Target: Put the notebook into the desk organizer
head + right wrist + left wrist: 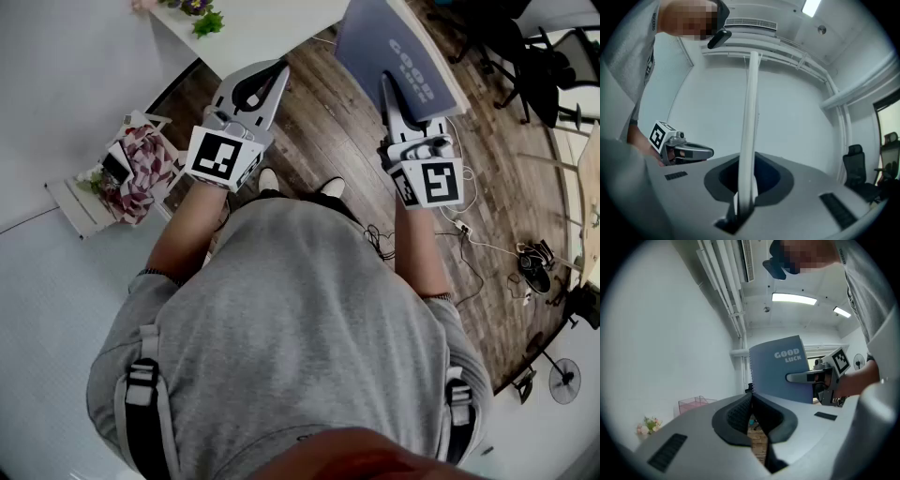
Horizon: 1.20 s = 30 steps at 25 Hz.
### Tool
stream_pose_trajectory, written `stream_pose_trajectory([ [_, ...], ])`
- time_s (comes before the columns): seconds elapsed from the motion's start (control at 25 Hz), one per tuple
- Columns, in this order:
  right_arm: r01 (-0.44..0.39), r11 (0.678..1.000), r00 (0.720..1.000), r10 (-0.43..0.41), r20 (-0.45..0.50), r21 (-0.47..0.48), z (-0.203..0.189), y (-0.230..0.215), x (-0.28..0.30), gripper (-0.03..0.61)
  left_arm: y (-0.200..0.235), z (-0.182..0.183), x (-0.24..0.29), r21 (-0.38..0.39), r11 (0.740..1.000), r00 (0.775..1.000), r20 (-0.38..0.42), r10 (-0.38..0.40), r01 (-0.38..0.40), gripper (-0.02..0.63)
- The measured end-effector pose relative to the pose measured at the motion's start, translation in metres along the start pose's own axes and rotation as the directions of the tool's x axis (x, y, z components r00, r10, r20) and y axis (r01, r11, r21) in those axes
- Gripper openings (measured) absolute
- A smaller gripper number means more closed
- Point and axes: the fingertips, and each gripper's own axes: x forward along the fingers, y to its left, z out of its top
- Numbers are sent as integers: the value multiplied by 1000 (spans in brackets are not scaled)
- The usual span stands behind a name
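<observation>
Fingers (394, 108) of the right gripper (387, 89) are clamped on the lower edge of a blue notebook (394, 42), held upright in the air above the wooden floor (319, 131), just off the right-hand corner of the white worktop (272, 23); the right gripper view shows the book edge-on, a pale strip standing straight up out of the dark pads; the cover, printed "GOOD LUCK", faces the left gripper's camera, with the spiral binding along its left side.

Beside it, the left gripper (279, 70) is raised at about the same height, a little apart from the notebook; its fingers (733, 416) meet at the tips with nothing between them.

A pink mesh organizer (696, 404) sits low against the white wall on the person's left, well apart from the notebook, with a small bunch of flowers (647, 425) near it; the left gripper view does not show what it holds.

A person in a grey shirt (291, 328) holds both tools out in front, forearms bare; shoe tips (300, 183) show on the boards below; a black office chair (553, 47) stands at the far right, and loose cables (469, 230) trail across the floor toward a floor fan (565, 380).
</observation>
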Motion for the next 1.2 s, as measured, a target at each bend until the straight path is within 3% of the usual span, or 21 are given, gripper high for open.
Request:
stream_pose_trajectory([
  [0.76, -26, 999, 999, 27, -33, 33, -10, -7, -17, 40, -9, -7, 1, -15, 1000, 1000, -21, 6, -7, 21],
  [1.2, -57, 998, 997, 59, -44, 26, -19, -45, -51, 40, -53, -7, 29, -15, 1000, 999, -20, 27, -27, 21],
])
